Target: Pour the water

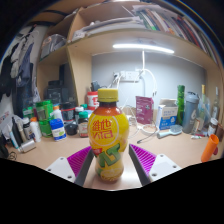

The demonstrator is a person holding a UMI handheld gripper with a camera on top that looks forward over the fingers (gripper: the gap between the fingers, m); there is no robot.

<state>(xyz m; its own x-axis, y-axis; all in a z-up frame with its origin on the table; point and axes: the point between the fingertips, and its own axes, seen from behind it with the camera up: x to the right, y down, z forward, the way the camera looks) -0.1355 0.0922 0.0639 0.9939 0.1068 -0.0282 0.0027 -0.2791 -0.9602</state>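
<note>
The tool grips the yellow bottle near the worktop's front edge — carrying step; next, find a receiving vessel — none identifiable.

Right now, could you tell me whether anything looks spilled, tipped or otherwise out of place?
Nothing stands out. The bottle stands upright and capped between the gripper fingers; no spill shows on the desk.
</note>
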